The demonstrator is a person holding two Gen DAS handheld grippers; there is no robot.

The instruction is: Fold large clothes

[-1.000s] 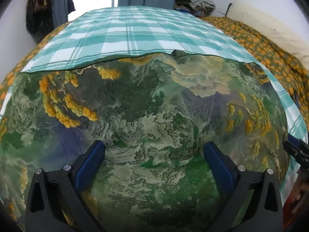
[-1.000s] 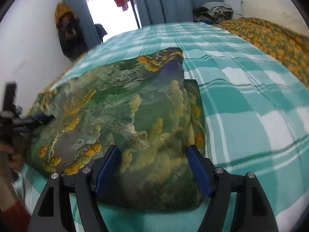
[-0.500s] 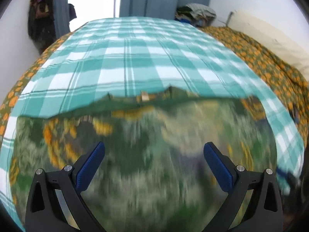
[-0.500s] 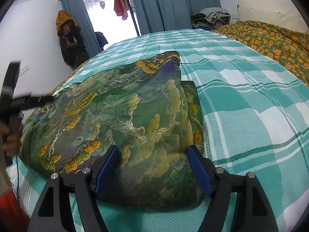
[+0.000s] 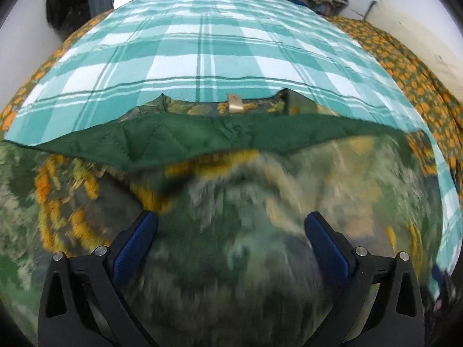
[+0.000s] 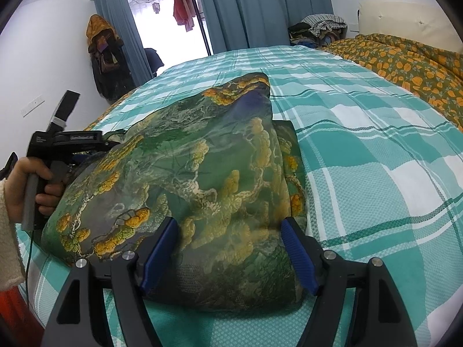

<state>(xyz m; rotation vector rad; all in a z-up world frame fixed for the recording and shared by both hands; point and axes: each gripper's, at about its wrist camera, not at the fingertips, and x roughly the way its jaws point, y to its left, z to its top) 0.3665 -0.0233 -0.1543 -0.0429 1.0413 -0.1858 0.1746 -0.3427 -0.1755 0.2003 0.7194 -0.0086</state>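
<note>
A padded jacket with a green, yellow and blue landscape print (image 6: 202,167) lies folded in a thick bundle on the checked bedspread (image 6: 361,144). In the left wrist view its printed side (image 5: 231,245) is blurred and fills the lower half, with a plain green quilted lining (image 5: 179,141) and a gold tag (image 5: 235,103) showing at the far edge. My left gripper (image 5: 230,231) is open, jaws wide, close over the jacket. My right gripper (image 6: 228,240) is open, with its blue pads (image 6: 295,248) on either side of the bundle's near end.
The left hand-held gripper (image 6: 66,141) shows at the jacket's left edge in the right wrist view. An orange floral duvet (image 6: 405,60) lies at the right. Clothes are piled (image 6: 318,29) by blue curtains. A coat hangs (image 6: 104,55) on the left wall.
The left gripper has moved over the jacket, and the view is blurred. The green lining and gold tag have come into view at the far edge. The right gripper has hardly moved.
</note>
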